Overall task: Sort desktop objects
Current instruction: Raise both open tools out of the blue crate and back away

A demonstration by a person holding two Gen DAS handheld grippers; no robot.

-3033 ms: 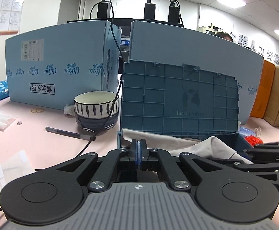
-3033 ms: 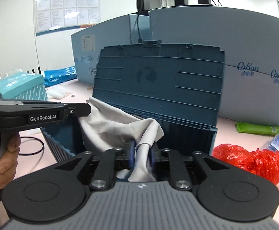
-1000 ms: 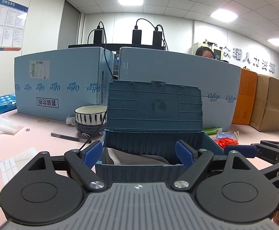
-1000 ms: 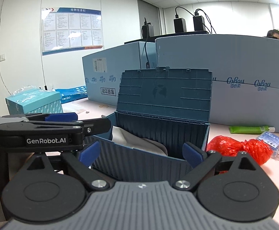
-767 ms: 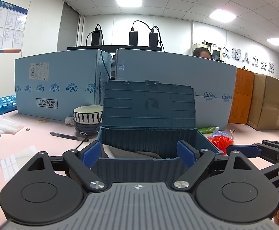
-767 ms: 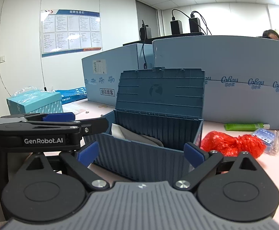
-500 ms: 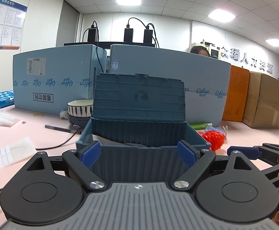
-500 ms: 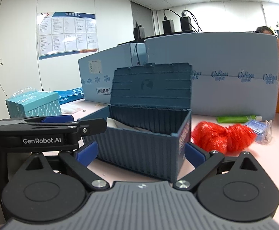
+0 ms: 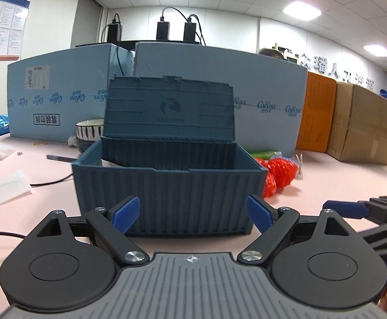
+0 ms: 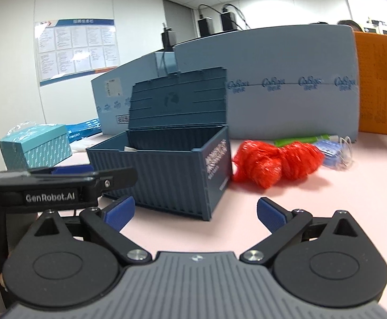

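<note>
The blue storage box (image 9: 166, 194) hides most of its own inside behind its near wall; only a pale sliver of cloth (image 9: 108, 163) shows at the left inner corner, too little to tell its shape. The raised lid (image 9: 169, 111) covers the right part of the striped bowl (image 9: 88, 130) and the far end of the pen (image 9: 60, 157). The green tube (image 9: 263, 154) is half hidden behind the red mesh bag (image 9: 278, 172). In the right wrist view the mesh bag and the clear packet (image 10: 334, 151) on the right are blurred. A person's head (image 9: 269, 52) barely clears the far blue carton (image 9: 259, 106).
</note>
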